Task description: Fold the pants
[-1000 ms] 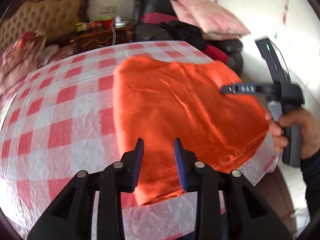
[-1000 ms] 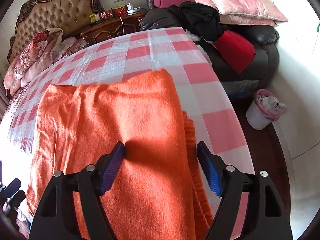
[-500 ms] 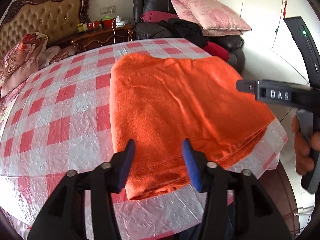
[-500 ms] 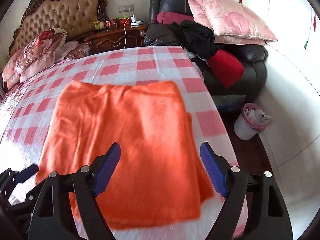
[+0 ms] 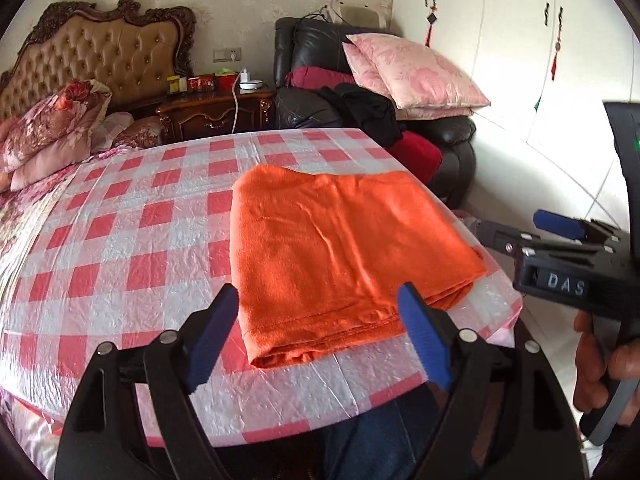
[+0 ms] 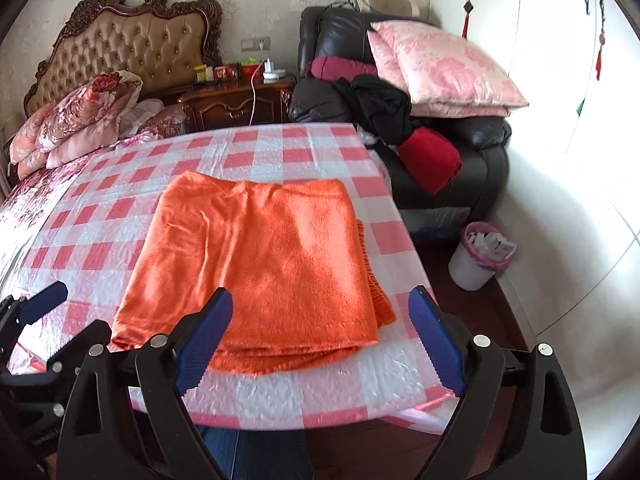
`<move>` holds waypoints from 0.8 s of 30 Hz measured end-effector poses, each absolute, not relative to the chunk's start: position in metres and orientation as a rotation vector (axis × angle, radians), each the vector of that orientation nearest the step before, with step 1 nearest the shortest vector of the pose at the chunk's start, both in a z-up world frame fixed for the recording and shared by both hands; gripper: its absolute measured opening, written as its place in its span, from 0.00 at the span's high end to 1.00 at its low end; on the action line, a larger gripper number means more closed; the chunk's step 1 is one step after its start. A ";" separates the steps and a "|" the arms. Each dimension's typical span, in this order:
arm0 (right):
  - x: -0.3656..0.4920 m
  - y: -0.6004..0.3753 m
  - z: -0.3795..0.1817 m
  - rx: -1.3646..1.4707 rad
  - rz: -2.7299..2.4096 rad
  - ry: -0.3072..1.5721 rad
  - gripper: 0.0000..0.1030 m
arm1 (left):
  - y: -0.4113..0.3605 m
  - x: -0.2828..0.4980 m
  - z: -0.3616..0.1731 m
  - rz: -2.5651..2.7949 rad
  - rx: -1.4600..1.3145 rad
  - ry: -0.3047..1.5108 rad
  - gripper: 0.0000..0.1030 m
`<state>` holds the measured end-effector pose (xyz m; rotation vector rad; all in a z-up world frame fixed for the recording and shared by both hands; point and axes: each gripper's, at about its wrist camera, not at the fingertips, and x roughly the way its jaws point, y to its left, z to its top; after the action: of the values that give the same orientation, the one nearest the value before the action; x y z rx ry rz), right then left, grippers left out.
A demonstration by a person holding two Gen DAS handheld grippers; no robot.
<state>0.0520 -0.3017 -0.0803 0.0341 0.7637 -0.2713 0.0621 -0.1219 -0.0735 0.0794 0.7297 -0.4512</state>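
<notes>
1. Pants (image 6: 256,264): matt, fuzzy orange cloth.
2. Table cover (image 5: 120,248): glossy, crinkled checked plastic.
3. My left gripper (image 5: 320,338): matt black plastic, ribbed blue pads, metal rivets.
4. Headboard (image 6: 132,48): tufted leather, carved wood.

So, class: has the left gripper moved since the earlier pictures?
Yes. The left gripper has pulled back and up from the folded orange fleece pants on the red-checked plastic tablecloth, its jaws opening, nothing between them.

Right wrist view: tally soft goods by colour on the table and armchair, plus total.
Orange: 1, folded pants on the checked table
Pink: 2, stacked pillows on the armchair
Red: 1, folded cloth
Maroon: 1, roll
Black: 1, garment heap
Total: 6
</notes>
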 end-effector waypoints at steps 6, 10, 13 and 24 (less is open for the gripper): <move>0.026 -0.294 -0.065 0.024 -0.282 0.736 0.16 | -0.115 0.044 -0.050 -0.407 0.066 0.742 0.02; 0.016 -0.292 -0.057 0.026 -0.284 0.718 0.16 | -0.114 0.039 -0.040 -0.438 0.019 0.766 0.02; 0.013 -0.293 -0.056 0.026 -0.288 0.717 0.16 | -0.118 0.034 -0.037 -0.450 0.015 0.754 0.02; 0.014 -0.299 -0.059 0.036 -0.294 0.730 0.16 | -0.121 0.035 -0.036 -0.447 0.008 0.757 0.02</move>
<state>0.0145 -0.2987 -0.0589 0.0360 0.7299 -0.2935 0.0346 -0.1213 -0.0365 0.0075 0.7573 -0.4470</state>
